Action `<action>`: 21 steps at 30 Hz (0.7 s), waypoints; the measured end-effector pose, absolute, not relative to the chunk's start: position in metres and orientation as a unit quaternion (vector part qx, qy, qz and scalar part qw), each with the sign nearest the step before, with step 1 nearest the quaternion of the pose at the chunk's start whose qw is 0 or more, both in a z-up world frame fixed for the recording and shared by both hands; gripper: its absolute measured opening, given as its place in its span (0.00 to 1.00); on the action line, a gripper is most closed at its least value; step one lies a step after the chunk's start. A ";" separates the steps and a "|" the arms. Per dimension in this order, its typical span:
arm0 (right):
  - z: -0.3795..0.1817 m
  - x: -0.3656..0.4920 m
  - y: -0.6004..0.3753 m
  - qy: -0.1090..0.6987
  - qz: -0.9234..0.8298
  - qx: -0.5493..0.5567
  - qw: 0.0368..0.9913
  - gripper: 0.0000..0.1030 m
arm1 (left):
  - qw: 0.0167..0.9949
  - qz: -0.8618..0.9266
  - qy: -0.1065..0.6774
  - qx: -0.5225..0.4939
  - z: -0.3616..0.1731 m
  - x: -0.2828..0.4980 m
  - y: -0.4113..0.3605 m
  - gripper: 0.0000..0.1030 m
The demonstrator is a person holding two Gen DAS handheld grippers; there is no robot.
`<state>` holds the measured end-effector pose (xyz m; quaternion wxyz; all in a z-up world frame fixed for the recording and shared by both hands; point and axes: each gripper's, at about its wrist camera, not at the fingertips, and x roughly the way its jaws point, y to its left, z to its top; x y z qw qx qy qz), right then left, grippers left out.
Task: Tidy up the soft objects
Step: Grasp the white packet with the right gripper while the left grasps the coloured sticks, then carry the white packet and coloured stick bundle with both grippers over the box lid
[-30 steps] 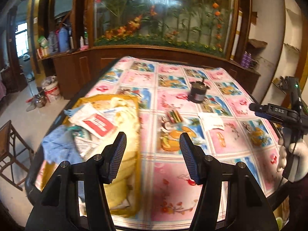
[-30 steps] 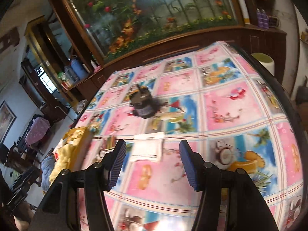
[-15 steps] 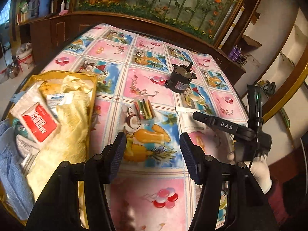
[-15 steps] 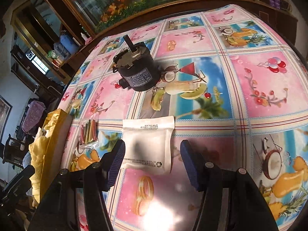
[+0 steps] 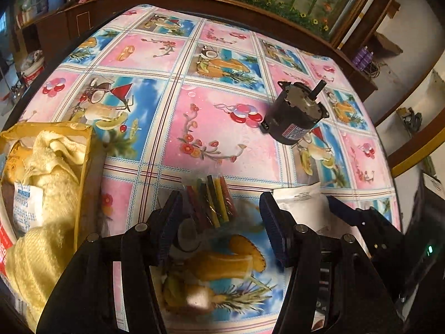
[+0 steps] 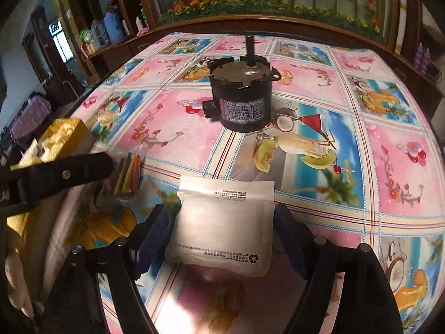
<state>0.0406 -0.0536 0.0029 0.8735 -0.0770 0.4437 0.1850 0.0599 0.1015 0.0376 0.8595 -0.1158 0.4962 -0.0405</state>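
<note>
White pouch (image 6: 222, 222) lies flat between the right gripper's (image 6: 222, 239) opening jaws, untouched.

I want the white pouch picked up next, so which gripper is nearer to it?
Right. The right gripper straddles the white pouch, jaws opening and not yet pressing it. The left gripper sits beside it, over the bag of coloured sticks.

- Your table (image 5: 222, 117) wears a pink-and-blue fruit-print cloth.
- On it you have a black motor (image 6: 240, 97), a white pouch (image 6: 225, 222), a bag of coloured sticks (image 5: 212, 200) and a yellow box (image 5: 83, 167).
</note>
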 end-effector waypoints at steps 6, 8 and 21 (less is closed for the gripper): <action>0.005 0.038 -0.065 0.444 0.181 -0.070 0.875 0.66 | 0.862 -0.002 0.503 -0.067 0.018 0.072 0.093 0.56; 0.007 0.040 -0.072 0.447 0.178 -0.053 0.875 0.66 | 0.867 0.003 0.497 -0.042 0.015 0.072 0.086 0.62; 0.009 0.046 -0.089 0.442 0.175 0.005 0.880 0.66 | 0.878 -0.062 0.475 -0.015 0.017 0.054 0.066 0.17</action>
